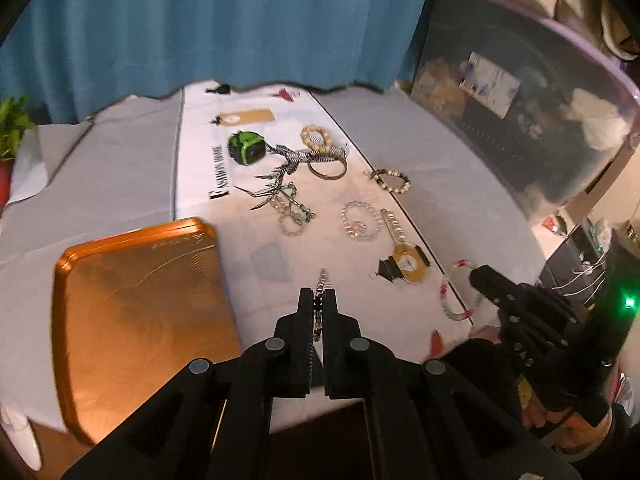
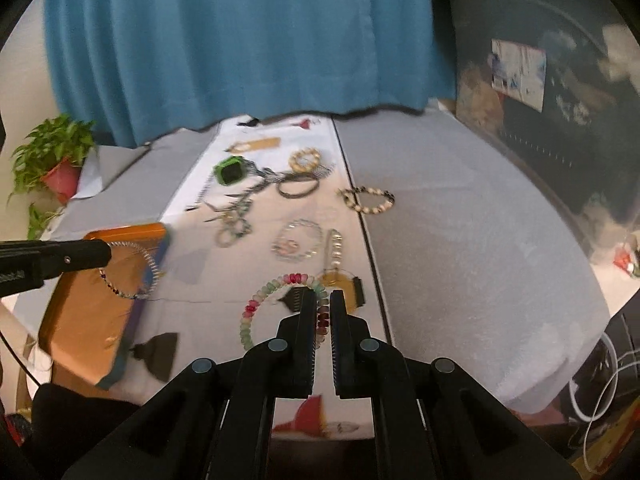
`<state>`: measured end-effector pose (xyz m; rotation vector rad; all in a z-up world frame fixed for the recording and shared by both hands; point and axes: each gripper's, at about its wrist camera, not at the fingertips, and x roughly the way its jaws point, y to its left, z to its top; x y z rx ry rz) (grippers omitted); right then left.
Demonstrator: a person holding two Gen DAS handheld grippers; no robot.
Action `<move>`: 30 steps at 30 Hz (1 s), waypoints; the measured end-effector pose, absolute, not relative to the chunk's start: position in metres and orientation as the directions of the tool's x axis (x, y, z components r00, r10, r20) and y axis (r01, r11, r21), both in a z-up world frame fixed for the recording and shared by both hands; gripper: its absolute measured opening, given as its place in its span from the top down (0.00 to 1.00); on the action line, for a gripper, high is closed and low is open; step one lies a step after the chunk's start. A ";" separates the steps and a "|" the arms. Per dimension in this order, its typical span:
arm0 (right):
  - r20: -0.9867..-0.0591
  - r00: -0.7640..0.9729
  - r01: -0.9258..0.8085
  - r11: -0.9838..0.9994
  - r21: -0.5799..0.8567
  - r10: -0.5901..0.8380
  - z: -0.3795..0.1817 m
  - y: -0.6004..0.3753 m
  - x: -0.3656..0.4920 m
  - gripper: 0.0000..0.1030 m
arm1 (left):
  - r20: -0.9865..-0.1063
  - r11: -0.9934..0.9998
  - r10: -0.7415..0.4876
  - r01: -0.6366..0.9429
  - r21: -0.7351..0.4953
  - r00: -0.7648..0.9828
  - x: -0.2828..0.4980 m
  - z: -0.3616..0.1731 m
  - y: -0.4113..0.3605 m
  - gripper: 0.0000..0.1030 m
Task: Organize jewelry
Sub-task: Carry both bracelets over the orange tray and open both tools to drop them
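My left gripper (image 1: 318, 294) is shut on a thin silver coil bracelet (image 1: 322, 278) with small coloured beads, seen edge-on between the fingers. In the right wrist view that bracelet (image 2: 134, 270) hangs as a ring from the left gripper (image 2: 106, 254), over the orange tray (image 2: 80, 320). The tray (image 1: 136, 312) lies at the table's front left. My right gripper (image 2: 322, 296) is shut on a pink, green and white bead bracelet (image 2: 294, 279), lifted off the cloth. The left wrist view shows the right gripper (image 1: 478, 276) with this bracelet (image 1: 445, 294) at the right.
More jewelry lies on the white printed cloth (image 1: 200, 168): a clear bead bracelet (image 1: 360, 222), a cream bead bracelet (image 1: 316, 138), a metal bangle (image 1: 328, 168), a pearl-and-black bracelet (image 1: 392, 180), a yellow ring pendant (image 1: 408, 266), and a green watch (image 1: 248, 148). A potted plant (image 2: 52, 156) stands far left.
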<state>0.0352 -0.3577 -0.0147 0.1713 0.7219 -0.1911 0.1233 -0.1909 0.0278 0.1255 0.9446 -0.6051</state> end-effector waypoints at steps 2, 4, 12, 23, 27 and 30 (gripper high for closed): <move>-0.670 0.736 0.202 0.975 0.089 -0.091 -0.011 -0.344 0.023 0.93 | -0.781 0.838 -0.424 0.525 -0.147 0.458 0.104 0.035 -0.178 0.98; -0.678 0.733 0.158 0.984 0.085 -0.059 -0.010 -0.326 0.009 0.93 | -0.773 0.846 -0.420 0.514 -0.143 0.476 0.083 0.040 -0.162 0.98; -0.703 0.709 -0.013 0.998 0.068 0.057 -0.015 -0.253 -0.042 0.93 | -0.761 0.873 -0.398 0.467 -0.143 0.512 0.012 0.036 -0.106 0.98; -0.731 0.670 -0.161 0.987 0.025 0.128 -0.020 -0.190 -0.083 0.93 | -0.750 0.899 -0.392 0.395 -0.190 0.532 -0.036 0.017 -0.057 0.98; -0.738 0.664 -0.167 0.986 0.011 0.121 -0.019 -0.183 -0.084 0.93 | -0.748 0.899 -0.396 0.390 -0.199 0.532 -0.039 0.013 -0.047 0.98; -0.744 0.659 -0.170 0.985 0.001 0.114 -0.019 -0.178 -0.080 0.93 | -0.745 0.901 -0.396 0.384 -0.202 0.537 -0.037 0.012 -0.042 0.98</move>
